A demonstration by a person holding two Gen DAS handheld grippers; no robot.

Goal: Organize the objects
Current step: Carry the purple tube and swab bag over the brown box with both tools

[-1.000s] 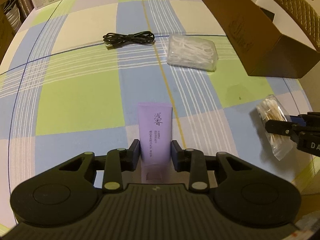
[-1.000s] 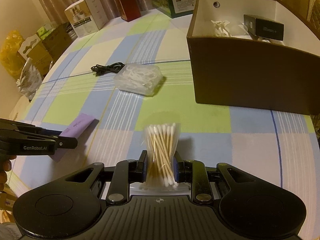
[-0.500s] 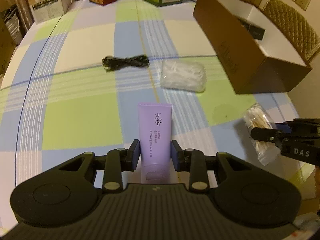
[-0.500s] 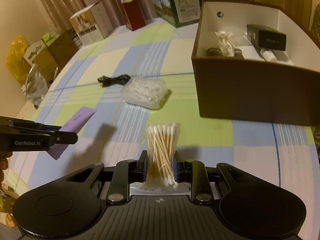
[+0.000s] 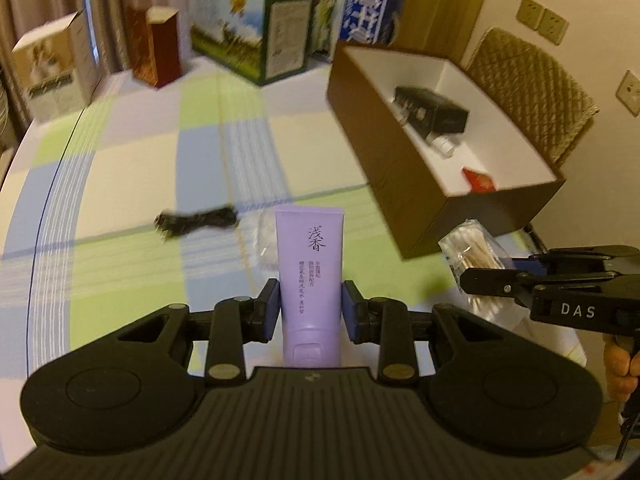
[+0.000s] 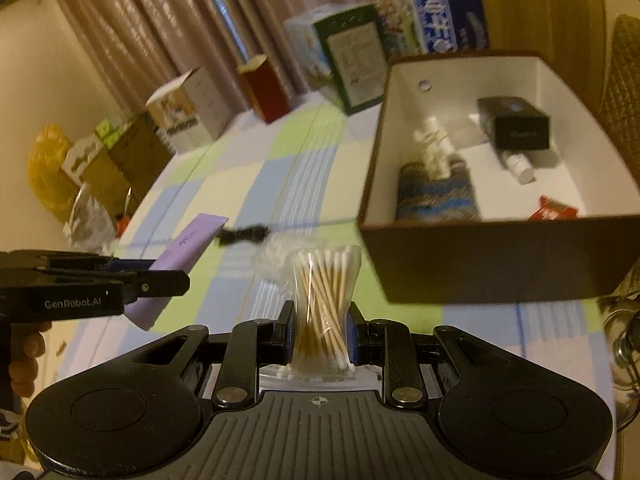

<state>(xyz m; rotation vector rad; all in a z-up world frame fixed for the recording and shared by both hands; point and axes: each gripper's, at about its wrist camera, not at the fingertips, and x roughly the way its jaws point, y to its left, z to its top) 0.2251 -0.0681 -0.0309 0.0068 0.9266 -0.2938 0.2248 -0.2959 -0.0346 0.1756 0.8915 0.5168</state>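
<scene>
My left gripper [image 5: 310,300] is shut on a purple tube [image 5: 310,264] and holds it up above the checked tablecloth. My right gripper [image 6: 320,320] is shut on a clear bag of cotton swabs [image 6: 322,292], also lifted. Each sees the other: the swab bag [image 5: 472,248] at the right of the left wrist view, the tube [image 6: 180,256] at the left of the right wrist view. The open brown box [image 6: 480,256] stands ahead to the right and holds a black case [image 6: 516,122], a small bottle, a red packet and a blue woven item.
A black cable [image 5: 196,220] and a clear plastic packet [image 5: 260,240] lie on the tablecloth past the tube. Several cartons [image 5: 252,32] stand along the far edge. A quilted chair [image 5: 528,92] stands behind the box. Bags and boxes sit on the floor at left.
Both grippers have risen with the tube and the swab bag off the table and tilted up, so the box interior and far cartons now show. Both stayed shut.
</scene>
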